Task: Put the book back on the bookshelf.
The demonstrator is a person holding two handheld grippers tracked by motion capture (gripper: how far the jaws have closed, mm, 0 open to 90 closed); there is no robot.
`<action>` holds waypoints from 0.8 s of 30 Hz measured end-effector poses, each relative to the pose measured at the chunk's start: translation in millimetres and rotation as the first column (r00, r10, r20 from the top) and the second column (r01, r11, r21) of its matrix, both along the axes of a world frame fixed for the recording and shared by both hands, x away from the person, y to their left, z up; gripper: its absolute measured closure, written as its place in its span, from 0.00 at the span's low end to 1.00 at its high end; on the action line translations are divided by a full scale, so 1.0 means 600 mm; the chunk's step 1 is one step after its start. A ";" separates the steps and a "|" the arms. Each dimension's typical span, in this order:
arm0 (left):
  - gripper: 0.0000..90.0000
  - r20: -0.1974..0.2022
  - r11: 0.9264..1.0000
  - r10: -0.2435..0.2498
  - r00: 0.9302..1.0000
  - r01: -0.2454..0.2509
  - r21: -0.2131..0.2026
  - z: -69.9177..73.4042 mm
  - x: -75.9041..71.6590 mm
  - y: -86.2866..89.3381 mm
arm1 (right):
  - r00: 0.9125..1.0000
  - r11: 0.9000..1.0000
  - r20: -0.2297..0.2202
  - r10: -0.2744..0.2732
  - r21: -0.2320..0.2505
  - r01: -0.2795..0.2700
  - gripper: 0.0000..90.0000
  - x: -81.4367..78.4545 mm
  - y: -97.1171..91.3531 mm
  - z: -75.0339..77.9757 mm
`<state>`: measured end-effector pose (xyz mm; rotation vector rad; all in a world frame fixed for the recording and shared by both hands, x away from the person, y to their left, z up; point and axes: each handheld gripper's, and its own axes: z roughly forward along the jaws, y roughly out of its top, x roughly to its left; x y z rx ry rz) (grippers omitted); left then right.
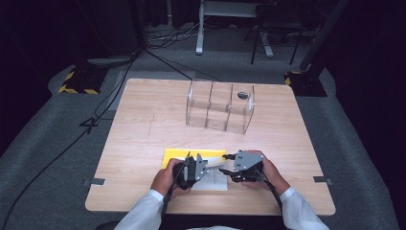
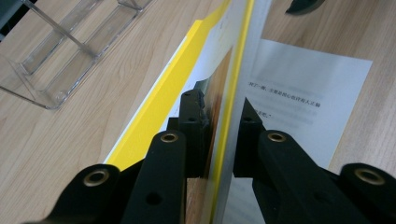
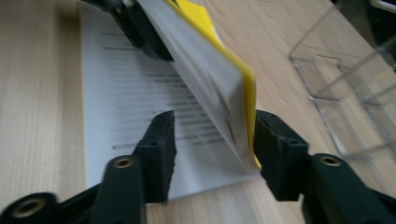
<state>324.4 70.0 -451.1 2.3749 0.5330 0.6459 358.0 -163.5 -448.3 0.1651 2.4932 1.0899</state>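
Farther back, clear divided organizer (image 1: 219, 112), compartments bare.

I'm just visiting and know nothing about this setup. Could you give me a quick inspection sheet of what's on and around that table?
Surface: light wooden table, on grey carpet.
Job's things: a yellow-covered booklet lifted on edge above a printed sheet lying flat.
Clutter: a clear plastic divided holder at the far side, apart from the work.
Tools: left tool is clamped on the booklet; right tool has its jaws around the booklet's other end, with a gap on one side, not pressing.
Cables: black cables run over the floor at far left.
Surroundings: dark room, stand bases with yellow-black striped tape, metal frame legs behind.
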 end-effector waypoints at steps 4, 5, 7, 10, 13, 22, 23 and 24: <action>0.89 0.007 0.999 0.008 1.000 -0.008 -0.037 0.010 0.000 0.008 | 0.997 0.997 -0.031 -0.065 0.032 0.066 0.47 0.010 -0.038 0.003; 0.89 0.007 0.999 0.008 1.000 -0.008 -0.037 0.010 0.000 0.008 | 0.997 0.997 -0.031 -0.065 0.032 0.066 0.47 0.010 -0.038 0.003; 0.89 0.005 0.998 0.005 1.000 -0.005 -0.064 0.016 0.000 0.012 | 0.992 0.992 -0.045 -0.117 0.045 0.119 0.47 0.017 -0.061 -0.001; 0.90 0.006 0.996 0.007 1.000 -0.007 -0.083 0.021 0.001 0.016 | 0.982 0.983 -0.077 -0.172 0.050 0.176 0.48 0.029 -0.087 -0.012; 0.90 0.006 0.995 0.014 1.000 -0.013 -0.101 0.024 0.001 0.020 | 0.970 0.976 -0.113 -0.216 0.013 0.219 0.50 0.044 -0.098 -0.035; 0.90 0.038 0.986 0.035 0.999 -0.028 -0.166 0.035 -0.001 0.035 | 0.959 0.985 -0.222 -0.174 -0.027 0.172 0.51 0.057 -0.069 -0.076; 0.91 0.042 0.983 0.038 0.998 -0.030 -0.179 0.037 -0.001 0.038 | 0.961 0.986 -0.222 -0.166 -0.026 0.164 0.51 0.056 -0.065 -0.076; 0.91 0.039 0.981 0.043 0.998 -0.034 -0.192 0.038 -0.002 0.040 | 0.961 0.988 -0.230 -0.156 -0.021 0.156 0.50 0.055 -0.062 -0.077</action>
